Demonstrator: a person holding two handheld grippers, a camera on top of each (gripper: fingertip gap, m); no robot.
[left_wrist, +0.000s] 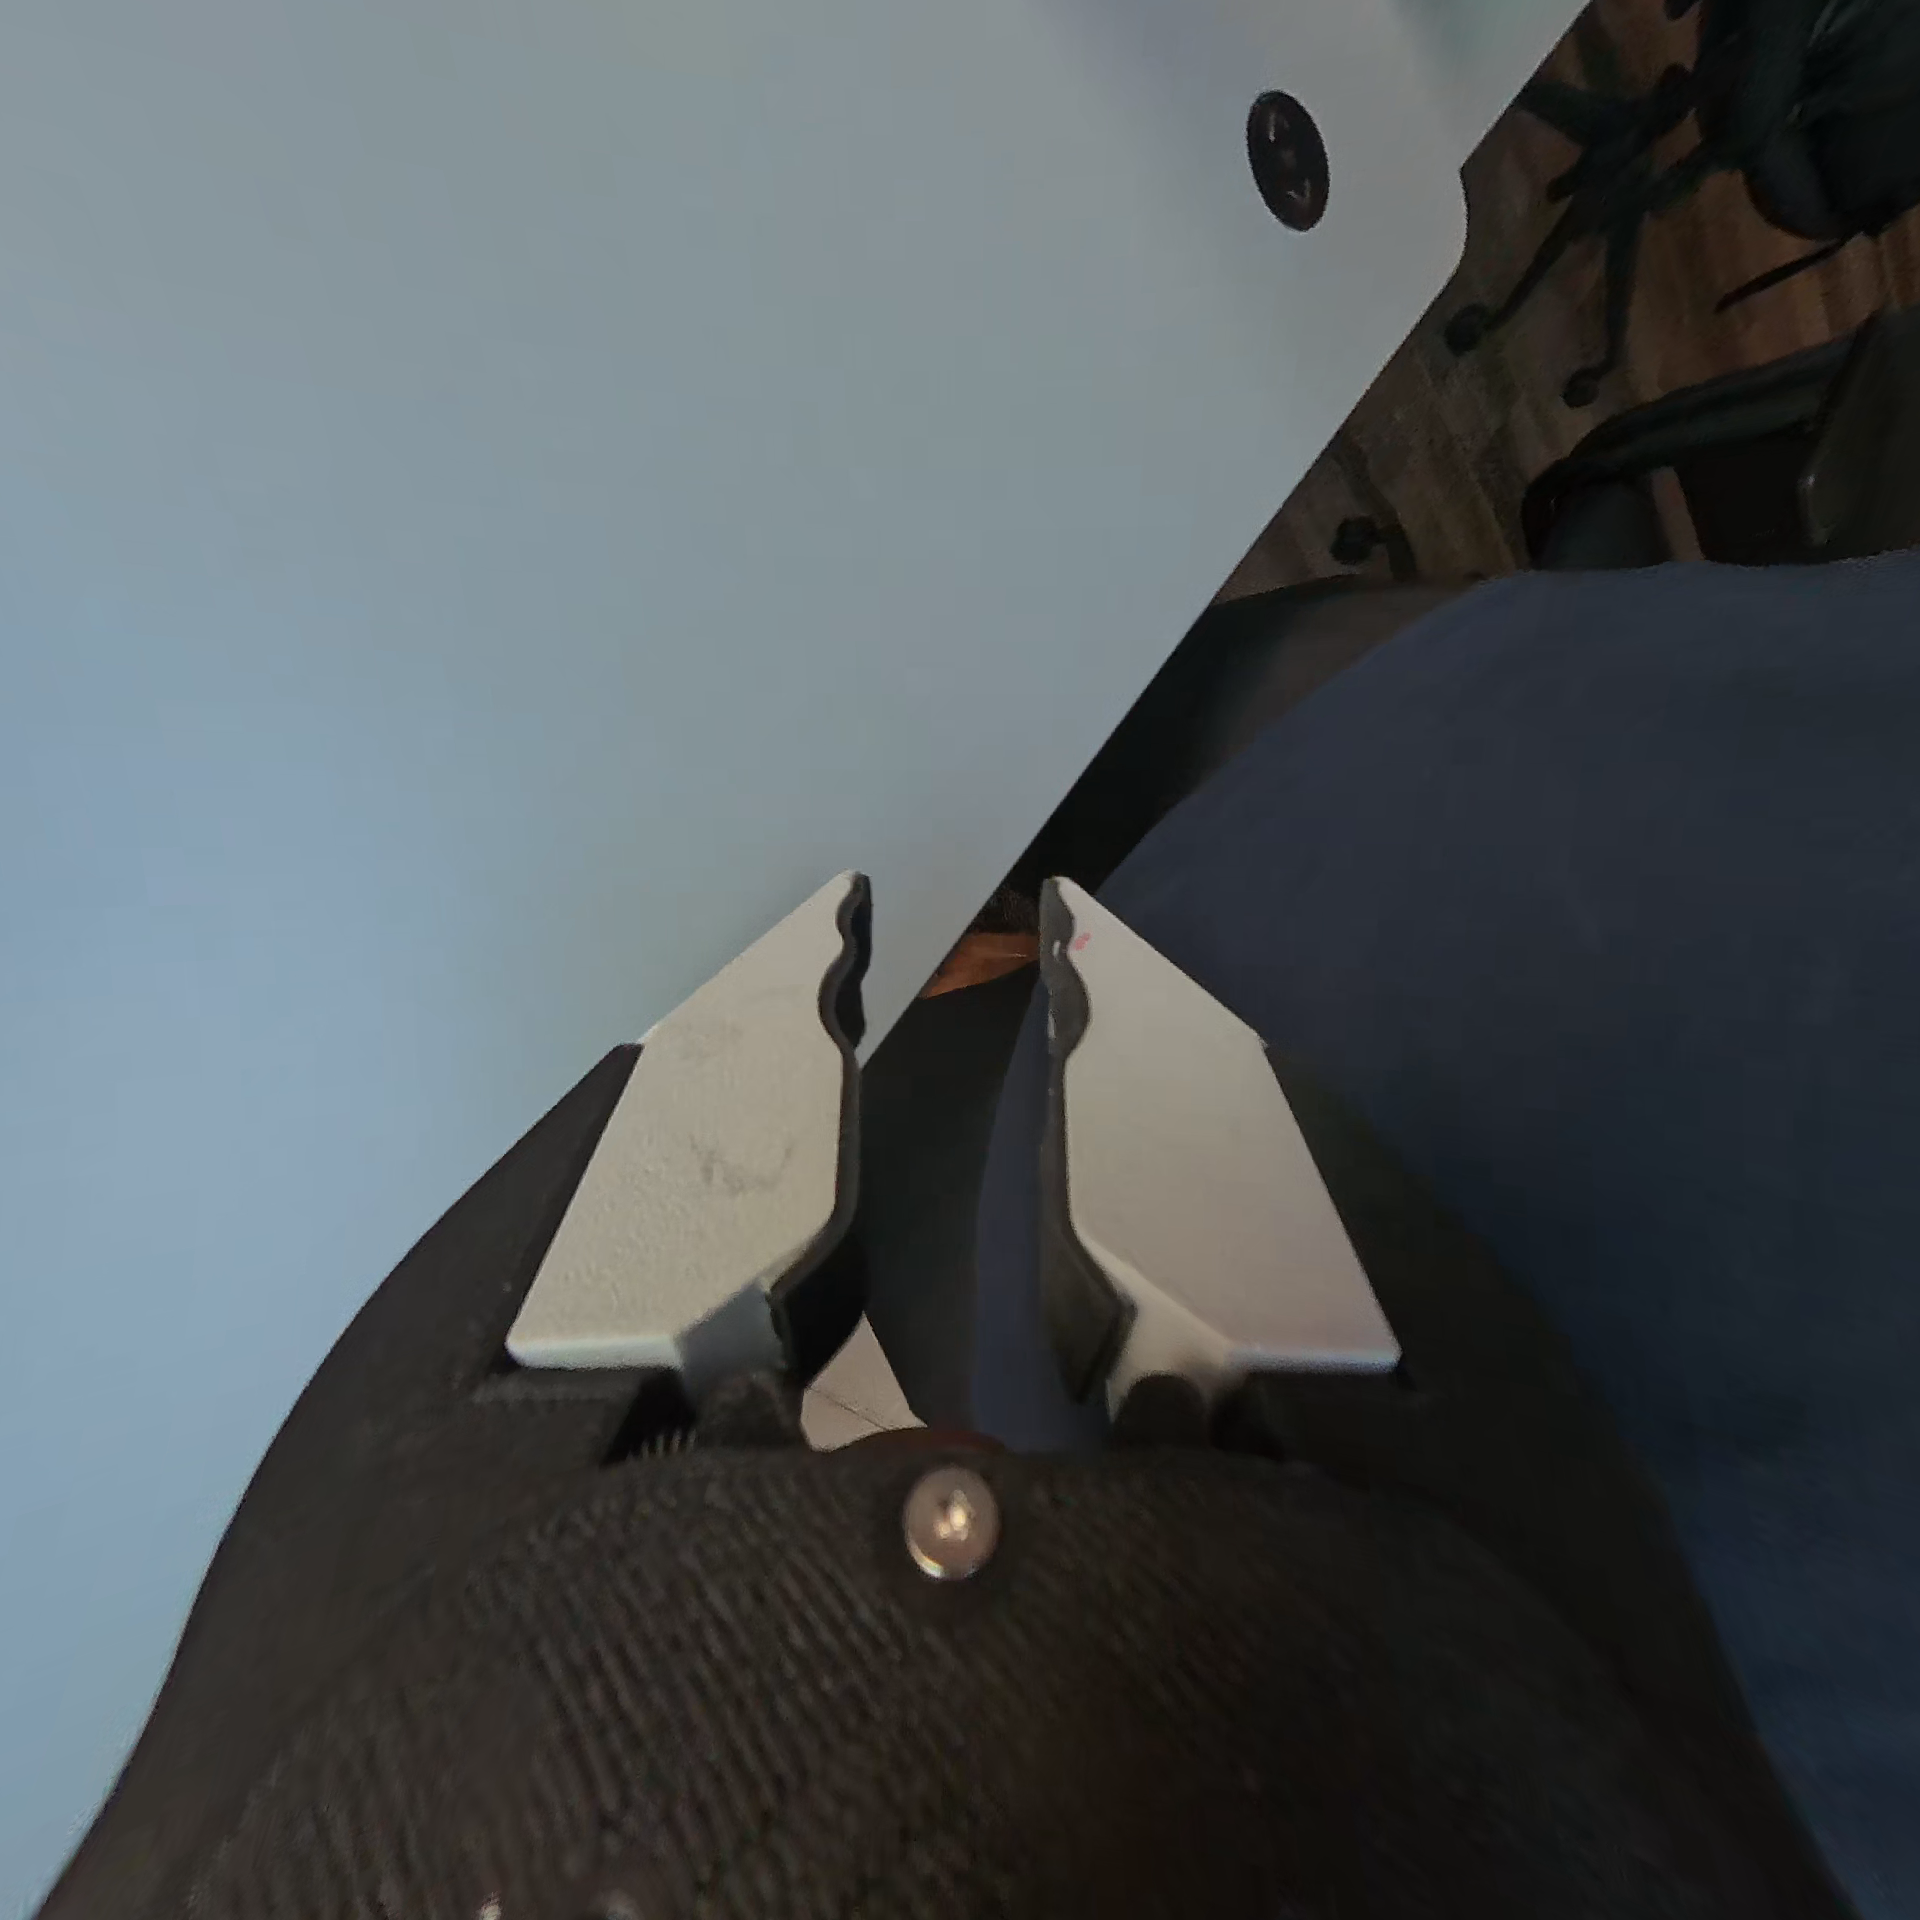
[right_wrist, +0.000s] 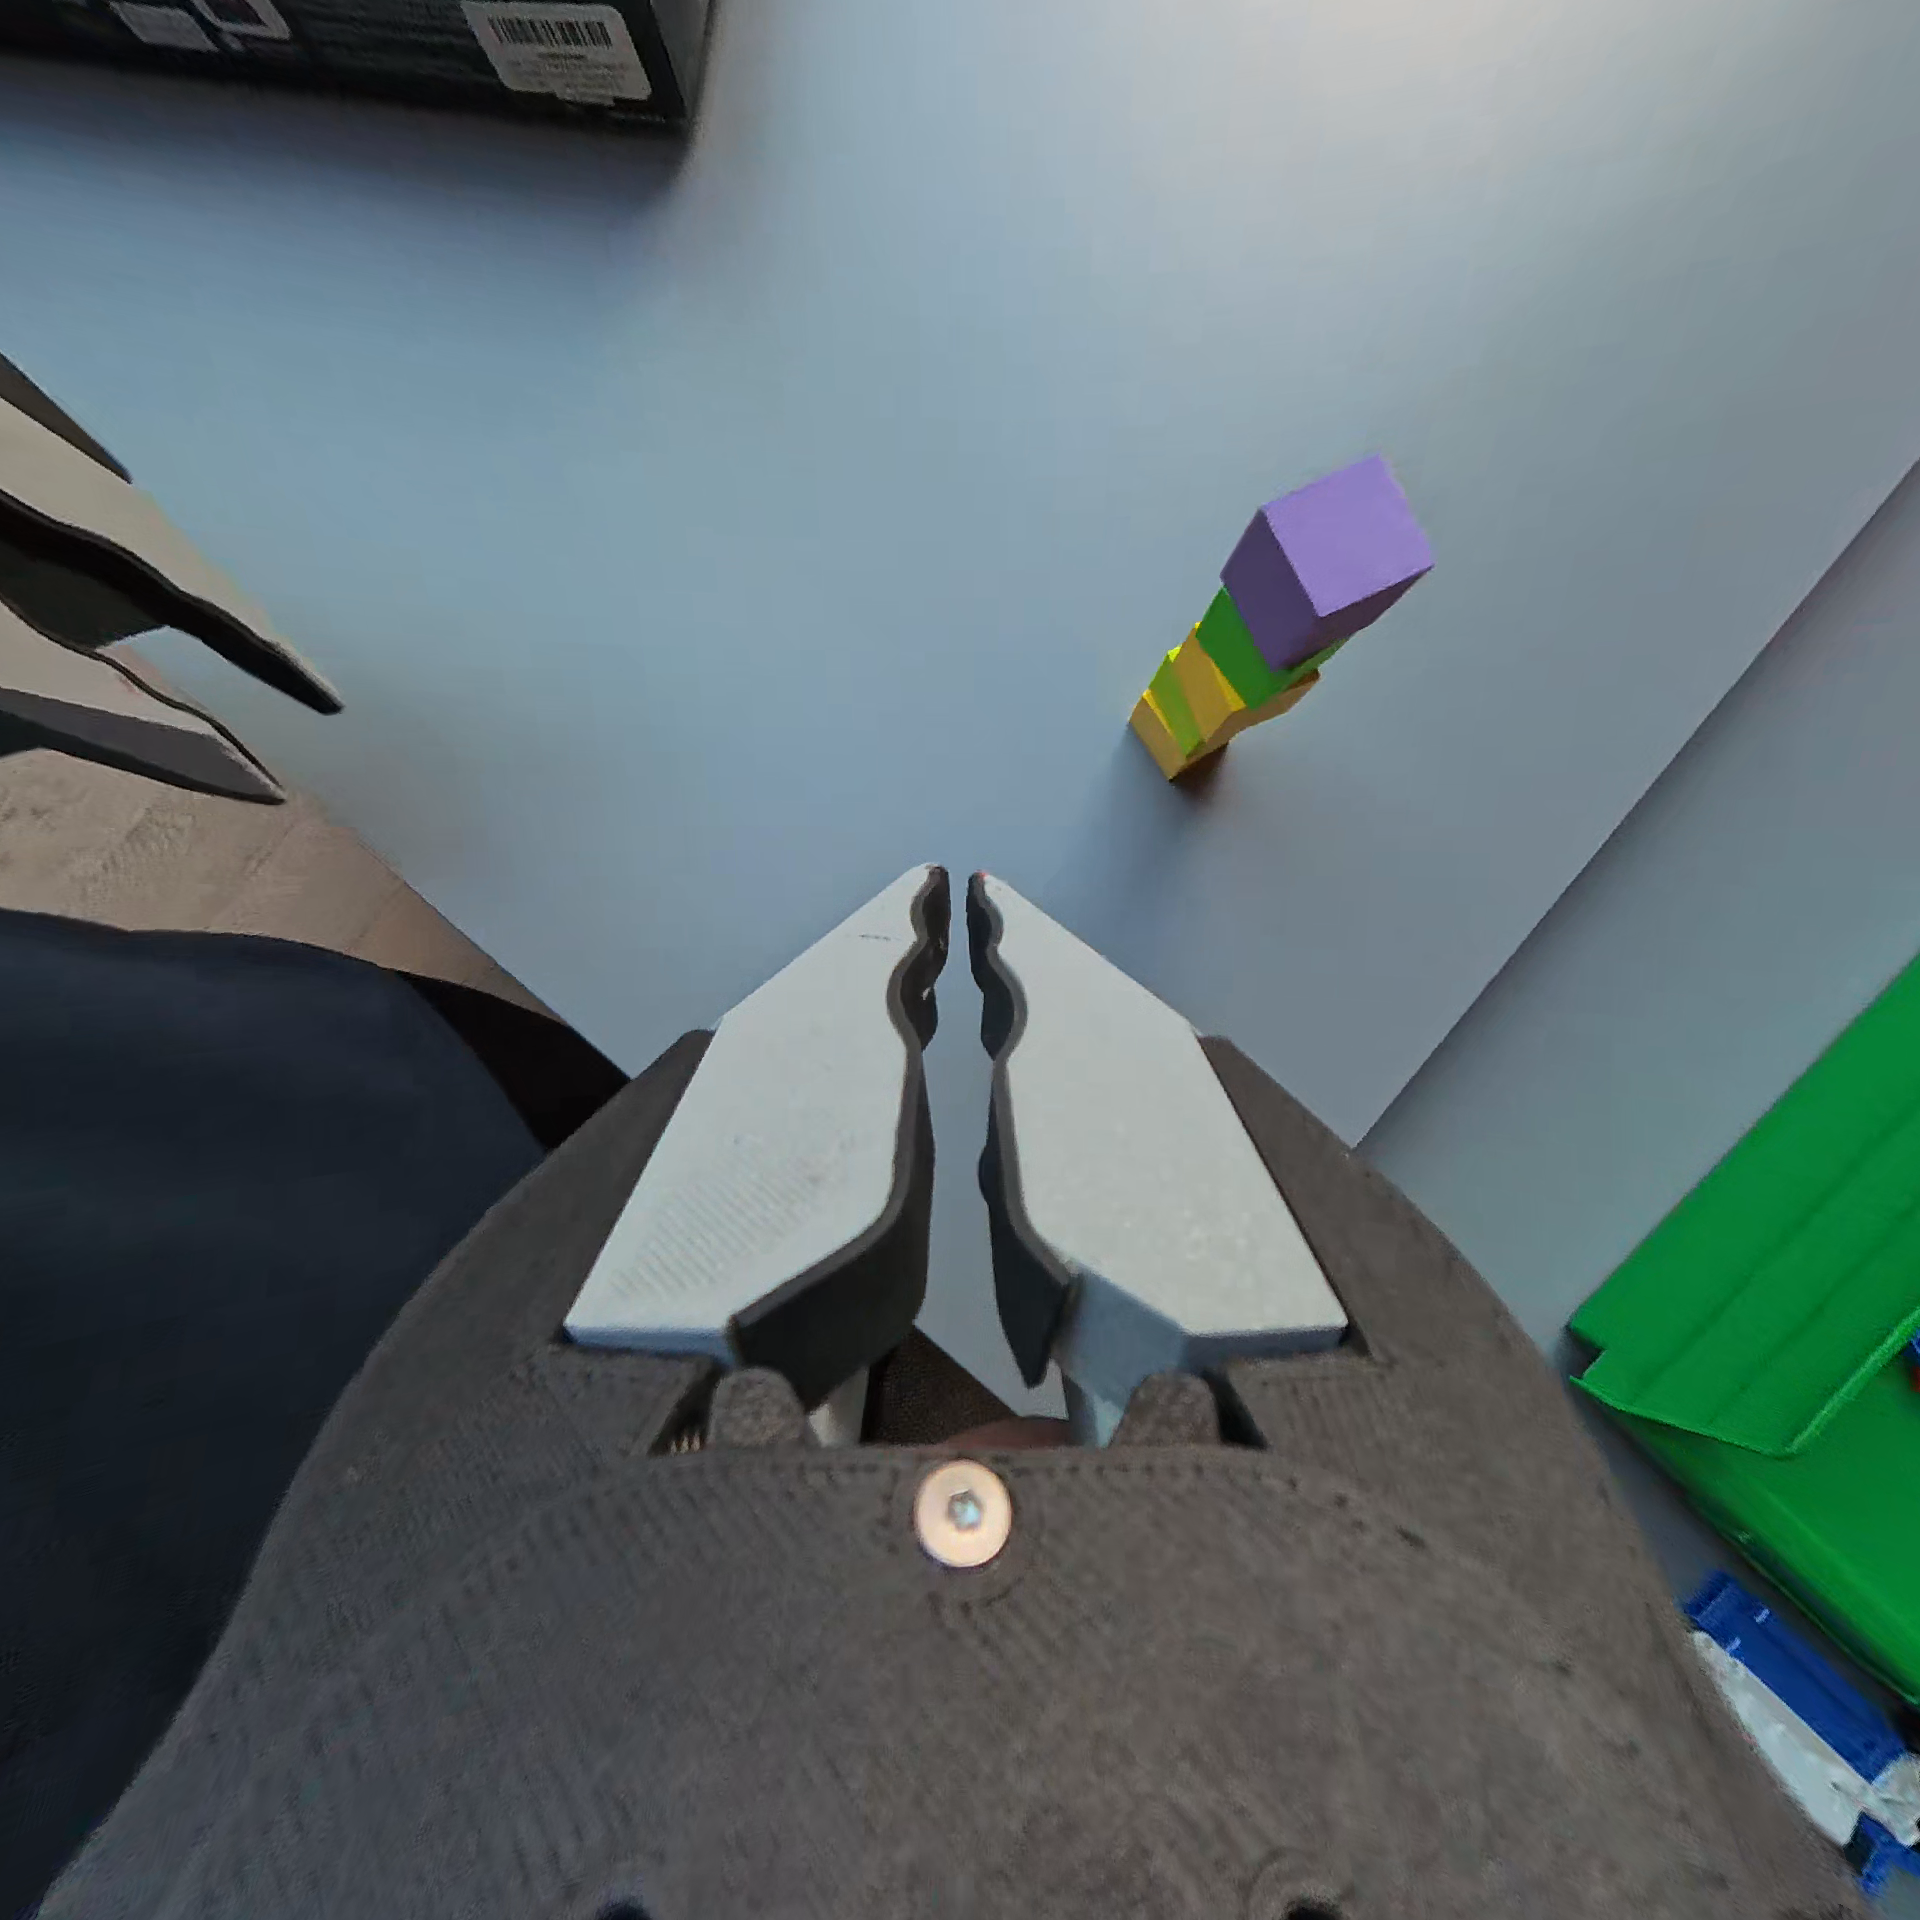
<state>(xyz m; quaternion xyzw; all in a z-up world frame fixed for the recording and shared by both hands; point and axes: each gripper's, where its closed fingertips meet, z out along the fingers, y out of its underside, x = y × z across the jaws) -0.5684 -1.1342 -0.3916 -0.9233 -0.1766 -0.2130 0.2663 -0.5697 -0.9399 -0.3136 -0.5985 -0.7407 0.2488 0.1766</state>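
The left tongs (left_wrist: 956, 894) are held open over the tabletop (left_wrist: 520, 520) edge; the right tongs (right_wrist: 958, 878), nearly closed and bare, are held near a block tower (right_wrist: 1268, 634).

A: Where does the left hand-held gripper (left_wrist: 956, 894) sit?

B: Right at the edge of the pale bench (left_wrist: 520, 468), jaws parted with nothing between them.

A: Anything on that bench?

B: A round black disc (left_wrist: 1288, 158), well beyond the fingertips. Off the bench's edge there's dark blue fabric (left_wrist: 1507, 883) and wood flooring (left_wrist: 1455, 416).
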